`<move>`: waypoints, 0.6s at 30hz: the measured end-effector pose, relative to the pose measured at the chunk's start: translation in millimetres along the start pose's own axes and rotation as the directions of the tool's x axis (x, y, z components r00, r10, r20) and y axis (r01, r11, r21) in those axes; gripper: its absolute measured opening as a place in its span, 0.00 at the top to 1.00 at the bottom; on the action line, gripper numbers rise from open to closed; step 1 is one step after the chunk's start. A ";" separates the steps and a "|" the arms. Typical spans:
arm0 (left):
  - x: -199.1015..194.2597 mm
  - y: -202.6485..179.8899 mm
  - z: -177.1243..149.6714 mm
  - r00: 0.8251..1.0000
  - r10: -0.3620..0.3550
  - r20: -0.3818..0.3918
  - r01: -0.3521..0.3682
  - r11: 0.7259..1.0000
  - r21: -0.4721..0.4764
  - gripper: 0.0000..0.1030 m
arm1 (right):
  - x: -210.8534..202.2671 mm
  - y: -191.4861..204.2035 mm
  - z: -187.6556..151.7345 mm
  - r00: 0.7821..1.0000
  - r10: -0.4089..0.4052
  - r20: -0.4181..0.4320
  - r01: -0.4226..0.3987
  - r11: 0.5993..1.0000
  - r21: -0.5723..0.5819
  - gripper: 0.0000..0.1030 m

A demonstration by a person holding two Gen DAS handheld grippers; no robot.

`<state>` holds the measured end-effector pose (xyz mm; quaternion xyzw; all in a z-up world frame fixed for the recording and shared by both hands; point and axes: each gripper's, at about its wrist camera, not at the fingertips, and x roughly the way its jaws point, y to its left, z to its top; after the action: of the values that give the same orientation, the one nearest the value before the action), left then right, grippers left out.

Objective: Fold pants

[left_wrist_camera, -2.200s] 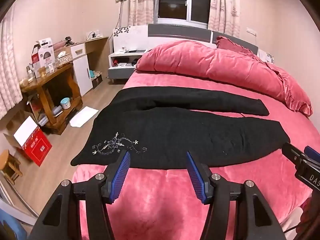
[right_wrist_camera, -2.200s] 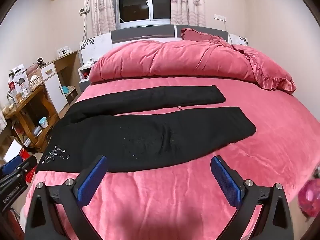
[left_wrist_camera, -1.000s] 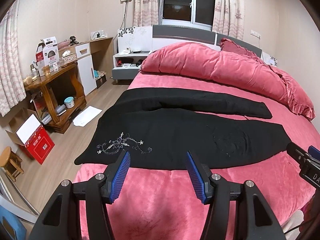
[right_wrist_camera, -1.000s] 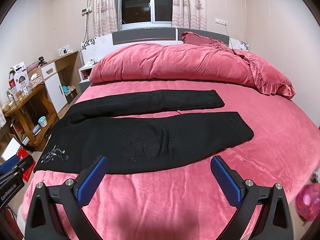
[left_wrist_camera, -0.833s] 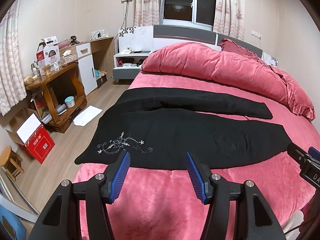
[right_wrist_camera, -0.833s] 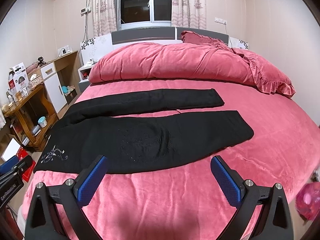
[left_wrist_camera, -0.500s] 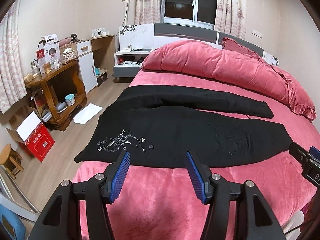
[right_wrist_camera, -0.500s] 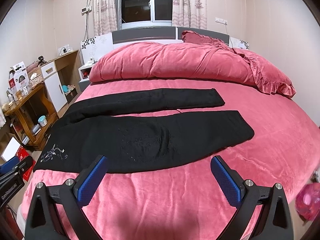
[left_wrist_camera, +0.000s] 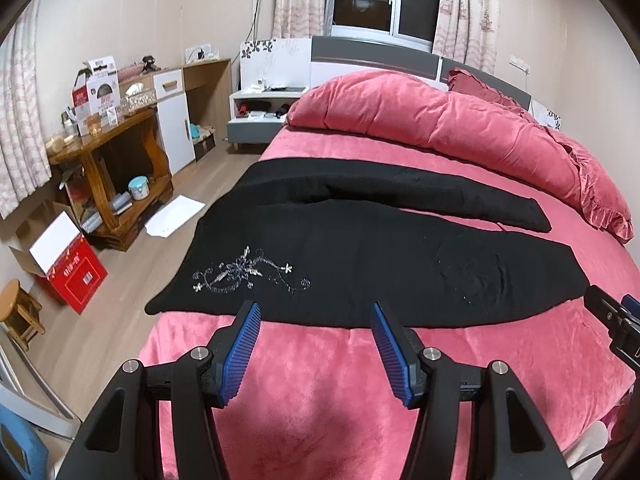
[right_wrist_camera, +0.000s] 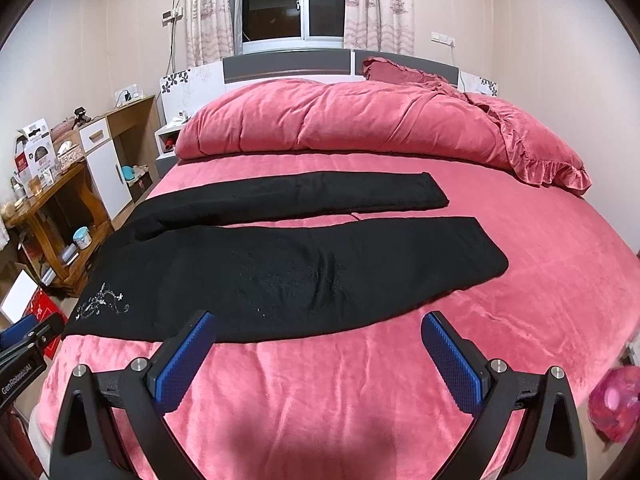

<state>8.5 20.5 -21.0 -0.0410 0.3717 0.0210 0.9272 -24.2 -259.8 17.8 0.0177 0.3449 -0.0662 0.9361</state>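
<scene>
Left wrist view: the left gripper (left_wrist_camera: 314, 312), released and empty, is edging nearer the black pants (left_wrist_camera: 360, 264) lying flat along the bed's (left_wrist_camera: 320, 400) near edge; judged, folding is not yet beginning. Right wrist view: the right gripper (right_wrist_camera: 318, 332) is hovering released; "GenRobot.AI" is showing on the other gripper.

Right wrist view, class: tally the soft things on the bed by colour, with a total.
Black: 1, the pants.
Pink-red: 3, the bed cover, the duvet and the ruffled pillow.
Total: 4.
</scene>
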 end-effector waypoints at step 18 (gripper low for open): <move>89.5 115.7 -33.4 0.968 -0.202 -0.151 0.109 0.874 -0.474 0.43 | 92.2 -132.6 -51.1 0.951 0.284 -0.120 -0.190 0.846 0.498 0.04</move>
<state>42.2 133.4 -113.9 -0.2920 0.4407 0.0298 0.8483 -5.6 -397.4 -79.2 0.2980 0.4002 -0.0312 0.8661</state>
